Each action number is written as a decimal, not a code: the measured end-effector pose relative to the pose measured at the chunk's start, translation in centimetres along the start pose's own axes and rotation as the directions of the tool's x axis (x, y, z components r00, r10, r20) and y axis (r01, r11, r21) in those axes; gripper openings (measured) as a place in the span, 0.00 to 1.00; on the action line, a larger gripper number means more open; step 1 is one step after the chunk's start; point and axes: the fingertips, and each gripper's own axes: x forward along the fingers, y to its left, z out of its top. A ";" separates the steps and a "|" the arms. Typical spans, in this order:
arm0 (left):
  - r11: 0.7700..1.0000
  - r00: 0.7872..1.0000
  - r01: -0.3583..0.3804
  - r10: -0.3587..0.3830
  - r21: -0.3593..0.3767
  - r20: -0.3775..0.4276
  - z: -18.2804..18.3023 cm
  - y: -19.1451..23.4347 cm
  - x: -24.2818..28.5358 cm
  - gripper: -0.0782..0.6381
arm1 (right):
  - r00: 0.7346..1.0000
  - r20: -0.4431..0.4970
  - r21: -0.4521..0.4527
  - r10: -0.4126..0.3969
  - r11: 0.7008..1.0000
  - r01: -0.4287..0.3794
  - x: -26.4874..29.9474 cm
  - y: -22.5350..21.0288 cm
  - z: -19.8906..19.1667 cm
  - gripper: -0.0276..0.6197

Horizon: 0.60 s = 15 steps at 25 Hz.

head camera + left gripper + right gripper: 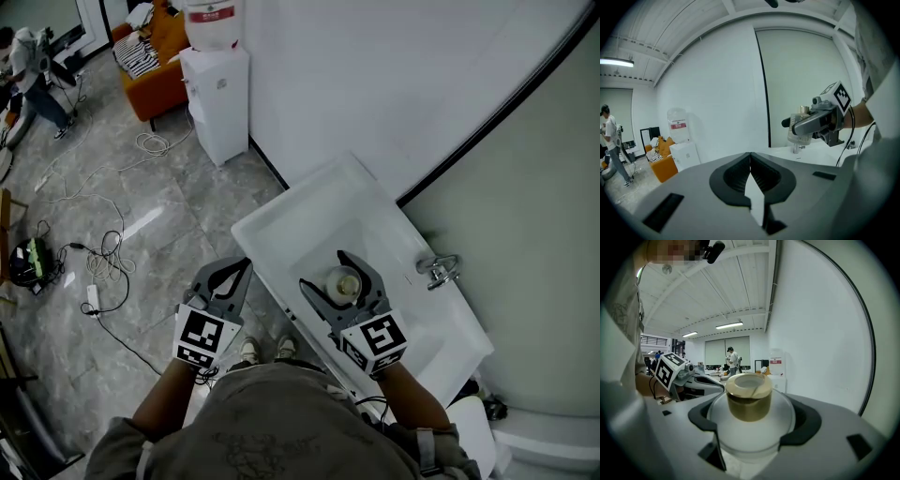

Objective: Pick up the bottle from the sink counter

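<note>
Right gripper is closed on the bottle: the clear body is pinched between the jaws, long axis upright, gold cap on top. The bottle is held over the sink basin, judged clear of the counter. Nothing is seen overhead. Faucet is noted just to the right. Left gripper, farther left beyond the sink edge, is shut on nothing.

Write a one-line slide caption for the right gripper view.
Right gripper shut on a clear, gold-capped bottle; left gripper beside it.
</note>
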 end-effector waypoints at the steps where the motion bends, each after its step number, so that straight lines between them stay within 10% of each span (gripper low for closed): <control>1: 1.000 1.000 -0.001 0.001 0.005 -0.004 -0.1 -0.1 0.0 0.13 | 1.000 -0.004 0.005 -0.004 1.000 0.004 -0.1 0.0 -0.3 0.55; 15: 1.000 1.000 0.009 -0.008 0.024 -0.024 -0.1 -1.4 -0.5 0.13 | 0.999 -0.042 0.025 -0.010 1.000 0.011 -1.2 0.6 -2.2 0.55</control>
